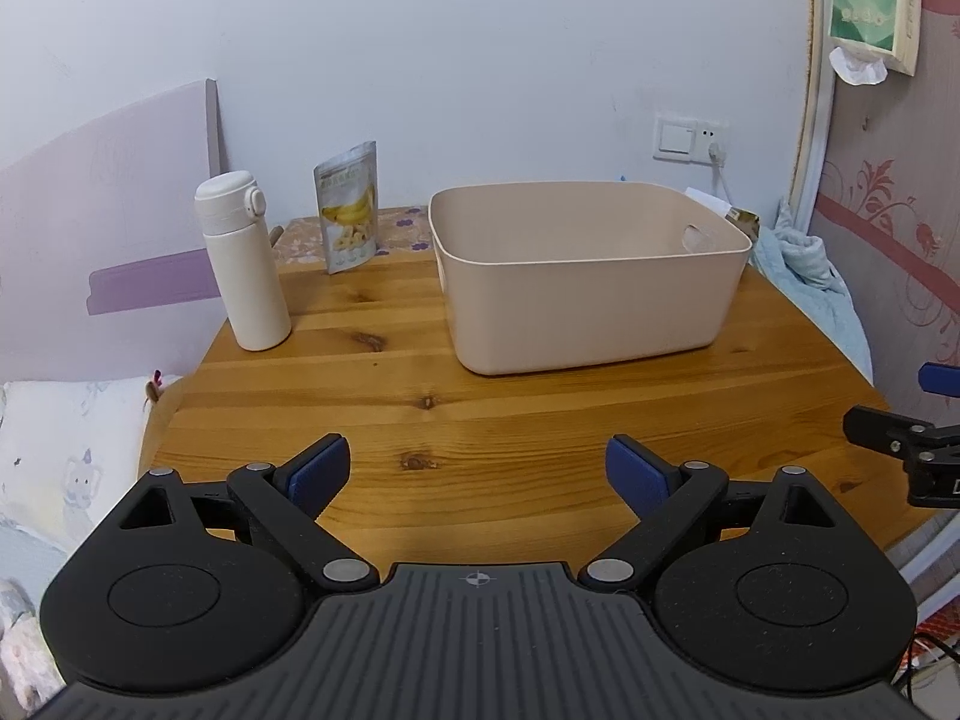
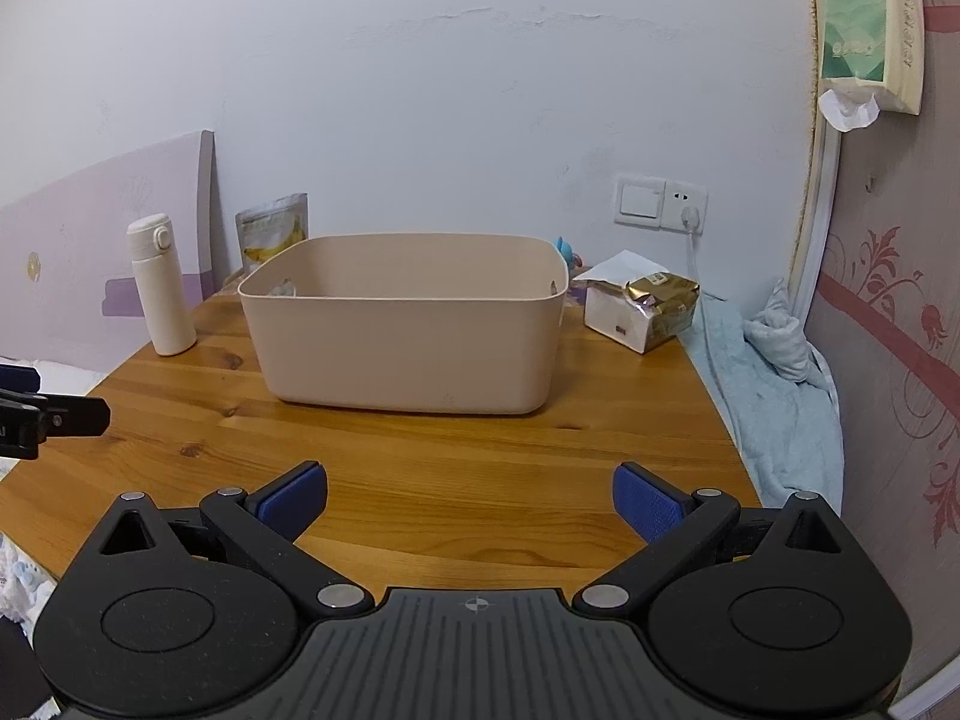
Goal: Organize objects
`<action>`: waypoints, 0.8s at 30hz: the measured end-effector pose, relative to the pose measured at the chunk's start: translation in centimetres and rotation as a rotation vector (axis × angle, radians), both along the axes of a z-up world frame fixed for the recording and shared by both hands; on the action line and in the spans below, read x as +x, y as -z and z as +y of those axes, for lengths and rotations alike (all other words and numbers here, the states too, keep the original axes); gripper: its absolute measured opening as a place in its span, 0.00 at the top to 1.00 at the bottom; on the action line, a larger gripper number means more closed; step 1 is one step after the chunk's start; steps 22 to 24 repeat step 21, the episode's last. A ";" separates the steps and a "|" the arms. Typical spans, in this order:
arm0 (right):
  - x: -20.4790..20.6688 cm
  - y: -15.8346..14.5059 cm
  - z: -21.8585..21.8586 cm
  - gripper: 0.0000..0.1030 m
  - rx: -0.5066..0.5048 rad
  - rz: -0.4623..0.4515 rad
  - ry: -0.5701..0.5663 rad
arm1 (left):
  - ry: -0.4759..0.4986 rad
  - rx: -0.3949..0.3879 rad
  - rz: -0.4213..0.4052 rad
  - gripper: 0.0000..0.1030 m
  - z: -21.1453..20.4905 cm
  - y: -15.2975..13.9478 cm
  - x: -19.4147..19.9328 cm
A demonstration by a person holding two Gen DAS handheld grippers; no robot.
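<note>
A beige plastic bin [image 1: 588,300] [image 2: 408,342] stands on the wooden table [image 1: 420,420] [image 2: 420,468]. A white thermos bottle [image 1: 243,264] [image 2: 161,285] stands upright left of the bin. A silver banana-chip pouch [image 1: 348,210] [image 2: 273,228] stands behind, by the wall. A white and gold packet [image 2: 645,306] lies right of the bin. My left gripper [image 1: 477,474] is open and empty above the table's front. My right gripper [image 2: 471,501] is open and empty, also at the front.
A light blue towel [image 2: 774,372] [image 1: 804,264] lies along the table's right edge against a patterned wall. A wall switch and socket [image 2: 660,204] sit behind. A bed with a white pillow [image 1: 66,438] is to the left. A tissue pack [image 2: 864,18] hangs high right.
</note>
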State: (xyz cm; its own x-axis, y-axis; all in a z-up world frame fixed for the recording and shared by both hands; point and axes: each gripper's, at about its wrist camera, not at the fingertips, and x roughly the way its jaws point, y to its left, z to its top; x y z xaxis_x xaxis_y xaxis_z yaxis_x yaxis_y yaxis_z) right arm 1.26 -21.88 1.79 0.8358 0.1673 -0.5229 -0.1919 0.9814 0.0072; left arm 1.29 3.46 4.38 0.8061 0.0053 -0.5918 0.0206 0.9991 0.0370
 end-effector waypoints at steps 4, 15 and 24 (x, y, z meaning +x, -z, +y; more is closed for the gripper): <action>0.3 0.0 0.2 0.00 -0.002 0.003 -0.008 | -0.010 0.003 0.000 0.09 0.0 -0.1 0.2; 1.9 1.0 0.0 0.00 0.007 0.042 0.008 | -0.039 -0.018 0.050 0.09 0.5 1.2 2.3; 2.8 1.5 -0.2 0.00 0.007 0.061 0.023 | -0.030 -0.014 0.075 0.09 0.5 1.8 3.3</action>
